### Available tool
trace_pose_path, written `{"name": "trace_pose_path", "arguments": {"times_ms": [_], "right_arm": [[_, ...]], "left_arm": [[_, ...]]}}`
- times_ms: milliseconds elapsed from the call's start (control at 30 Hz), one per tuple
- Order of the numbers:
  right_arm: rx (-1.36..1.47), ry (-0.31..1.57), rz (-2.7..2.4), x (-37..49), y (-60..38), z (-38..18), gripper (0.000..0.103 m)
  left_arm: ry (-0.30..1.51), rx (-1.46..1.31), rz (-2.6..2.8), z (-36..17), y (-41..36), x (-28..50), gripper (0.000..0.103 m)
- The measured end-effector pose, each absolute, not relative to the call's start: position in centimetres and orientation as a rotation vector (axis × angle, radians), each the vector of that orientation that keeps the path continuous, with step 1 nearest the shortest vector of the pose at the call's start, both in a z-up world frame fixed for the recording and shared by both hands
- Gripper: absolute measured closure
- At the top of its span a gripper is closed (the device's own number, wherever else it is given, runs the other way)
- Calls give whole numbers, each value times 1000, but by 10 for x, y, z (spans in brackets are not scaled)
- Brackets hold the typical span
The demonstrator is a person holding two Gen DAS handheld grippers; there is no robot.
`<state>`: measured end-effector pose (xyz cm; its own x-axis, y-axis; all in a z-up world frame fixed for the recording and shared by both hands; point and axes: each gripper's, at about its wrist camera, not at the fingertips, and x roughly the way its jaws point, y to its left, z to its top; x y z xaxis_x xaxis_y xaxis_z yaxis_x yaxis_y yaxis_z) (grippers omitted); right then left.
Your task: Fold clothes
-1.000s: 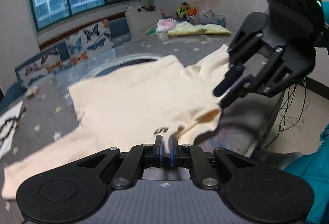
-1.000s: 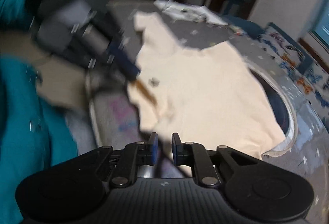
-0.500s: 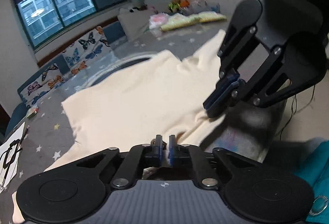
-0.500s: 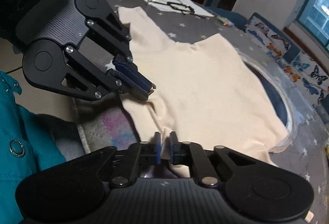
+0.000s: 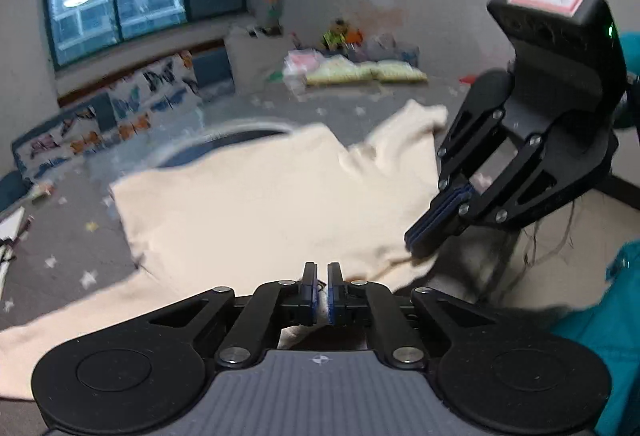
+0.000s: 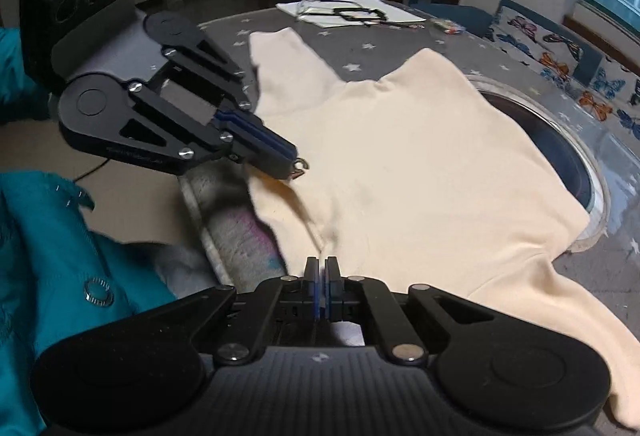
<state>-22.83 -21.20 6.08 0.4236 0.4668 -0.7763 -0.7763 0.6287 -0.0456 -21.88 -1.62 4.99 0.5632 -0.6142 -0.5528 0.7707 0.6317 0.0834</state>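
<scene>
Both tongs, left [image 5: 319,286] & right [image 6: 322,286], now clamped on near edge of cream sweater [image 6: 420,164] spread over star-print bench [image 6: 360,48], vs right 1 apart 1 s ago, so 1st fold looks ready to start.

The right gripper [image 6: 322,268], open and apart from the cream sweatshirt [image 6: 420,156] one second ago, now pinches its near edge, beside the left gripper [image 5: 322,276] at the table's near edge

sweatshirt [image 6: 420,156] on table [image 6: 360,48] | papers [image 6: 348,12] behind it | cushions [image 6: 560,52] along far edge
</scene>
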Motion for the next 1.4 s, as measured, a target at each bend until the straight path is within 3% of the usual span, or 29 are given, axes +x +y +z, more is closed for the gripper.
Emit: {"name": "trace_pose_path", "arguments": {"times_ms": [133,167,233,367,600,733,900,967,1067,1267,1400], "right_arm": [[-466,770,789,-231,-206,64,81],[-490,761,784,-233,-202,62,80],[-539,759,754,-235,-195,54,81],[-528,740,732,-237,-198,55,101],[-288,751,697,-228,-229,75,101],[-380,758,710,-237,-222,69,101],[-508,684,723,-249,-204,68,91],[-520,674,714,-247,-199,68,90],[-541,707,704,-240,-193,59,90],[-455,715,718,-238,-202,63,101],[-350,712,738,-239,-215,76,101]], "left_arm": [[502,292,-841,55,-14,-219,98],[503,283,-840,56,-14,-219,98],[503,267,-840,57,-12,-218,98],[497,233,-836,60,-5,-217,98],[514,284,-852,53,-9,-221,98],[506,354,-872,50,-13,-229,97],[463,417,-887,49,-24,-238,93],[441,449,-888,48,-31,-240,83],[463,482,-888,38,-41,-236,82],[497,493,-835,23,-52,-227,100],[472,408,-864,40,-38,-231,101]]}}
